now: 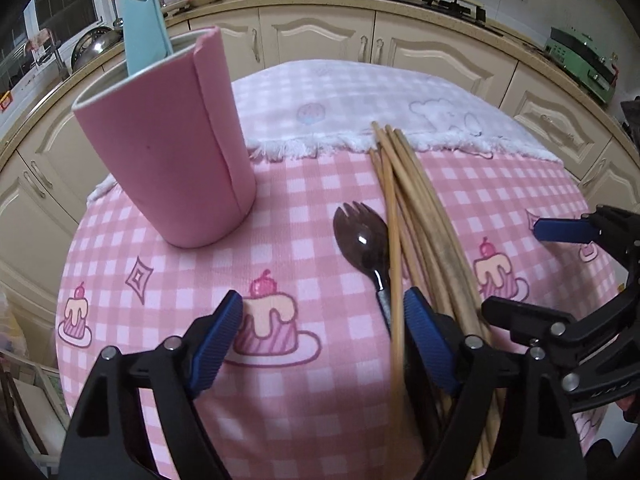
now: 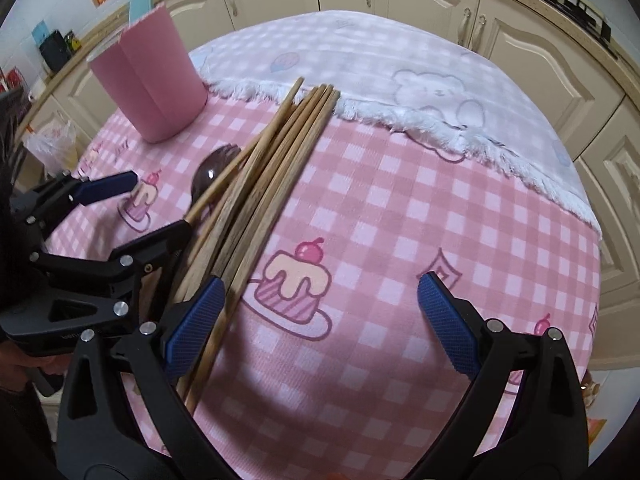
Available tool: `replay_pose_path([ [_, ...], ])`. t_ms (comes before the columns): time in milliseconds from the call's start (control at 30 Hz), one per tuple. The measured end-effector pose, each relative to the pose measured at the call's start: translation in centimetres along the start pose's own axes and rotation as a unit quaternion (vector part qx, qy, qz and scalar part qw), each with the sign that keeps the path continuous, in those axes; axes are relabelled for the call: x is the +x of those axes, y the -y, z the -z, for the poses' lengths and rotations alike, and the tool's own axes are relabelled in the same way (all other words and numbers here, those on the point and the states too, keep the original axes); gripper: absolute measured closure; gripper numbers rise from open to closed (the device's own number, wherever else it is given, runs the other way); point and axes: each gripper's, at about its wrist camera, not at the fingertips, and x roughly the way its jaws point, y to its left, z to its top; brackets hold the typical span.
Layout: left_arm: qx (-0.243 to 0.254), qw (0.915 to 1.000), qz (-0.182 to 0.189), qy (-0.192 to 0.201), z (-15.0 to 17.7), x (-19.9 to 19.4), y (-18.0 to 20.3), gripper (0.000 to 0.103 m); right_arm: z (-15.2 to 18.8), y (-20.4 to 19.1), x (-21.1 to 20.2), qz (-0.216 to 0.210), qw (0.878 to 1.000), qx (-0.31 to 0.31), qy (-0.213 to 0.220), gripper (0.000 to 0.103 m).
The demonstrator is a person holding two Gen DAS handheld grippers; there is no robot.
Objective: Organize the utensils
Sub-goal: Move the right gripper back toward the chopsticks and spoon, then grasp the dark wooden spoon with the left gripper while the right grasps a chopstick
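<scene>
The chopsticks [image 1: 416, 216] are being approached; the left gripper [image 1: 324, 340] and right gripper [image 2: 320, 320] are being held wide open, empty. Next, closing on the bundle is probably needed.

Pink checked tablecloth [image 1: 312, 184], cream cabinets [image 1: 320, 36]

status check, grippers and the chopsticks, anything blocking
Left gripper open, right gripper open, both low over the table. Chopsticks bundled flat on cloth, none in pink holder. Dark spork lies against the bundle.
</scene>
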Motion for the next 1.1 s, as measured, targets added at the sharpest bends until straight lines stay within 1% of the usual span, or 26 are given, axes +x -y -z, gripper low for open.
replay_pose_path([
  [67, -0.008, 1.0000, 0.005, -0.002, 0.0, 0.1, -0.3, 0.023, 0.1, -0.2, 0.2, 0.006, 1.000, -0.006, 0.002, 0.008],
  [233, -0.020, 0.9998, 0.003, 0.004, -0.2, -0.4, -0.7, 0.023, 0.0, -0.1, 0.2, 0.012, 1.000, 0.001, 0.002, 0.008],
  [333, -0.048, 0.9986, 0.016, 0.012, -0.4, -0.8, -1.6, 0.023, -0.2, 0.1, 0.4, 0.012, 1.000, 0.002, 0.002, 0.008],
  [400, -0.055, 0.9984, 0.008, 0.011, -0.5, -0.8, -2.1, 0.023, -0.5, 0.0, 0.4, 0.014, 1.000, 0.001, 0.002, 0.008],
  [500, -0.046, 0.9989, -0.006, 0.001, -1.0, 0.0, -2.0, 0.023, -0.6, -0.2, 0.6, 0.015, 1.000, -0.006, 0.000, 0.008],
  [567, -0.034, 0.9994, -0.008, -0.007, -1.2, 0.5, -1.6, 0.023, -0.6, -0.4, 0.7, 0.018, 1.000, -0.013, -0.004, 0.008],
  [667, -0.024, 0.9997, -0.006, -0.008, -1.6, 0.7, -1.0, 0.023, -0.7, -0.3, 0.7, 0.016, 1.000, -0.010, -0.006, 0.008],
  [733, -0.028, 0.9996, -0.005, -0.009, -1.8, 0.9, -1.0, 0.023, -0.8, -0.5, 0.8, 0.016, 1.000, -0.010, -0.006, 0.008],
  [800, -0.030, 0.9995, -0.007, -0.010, -1.9, 1.1, -1.1, 0.023, -0.8, -0.8, 1.0, 0.025, 1.000, -0.016, -0.007, 0.008],
  [900, -0.017, 0.9997, -0.010, -0.013, -2.2, 1.1, -0.5, 0.023, -0.7, -0.8, 1.1, 0.032, 0.999, -0.028, -0.010, 0.008],
  [1000, -0.007, 0.9999, -0.007, -0.013, -2.1, 0.9, 0.1, 0.023, -0.5, -0.1, 0.9, 0.036, 0.999, -0.024, -0.014, 0.008],
  [1100, -0.008, 0.9998, -0.008, -0.016, -2.7, 1.8, 0.3, 0.023, -0.5, 0.6, 0.8, 0.038, 0.999, -0.021, -0.017, 0.008],
])
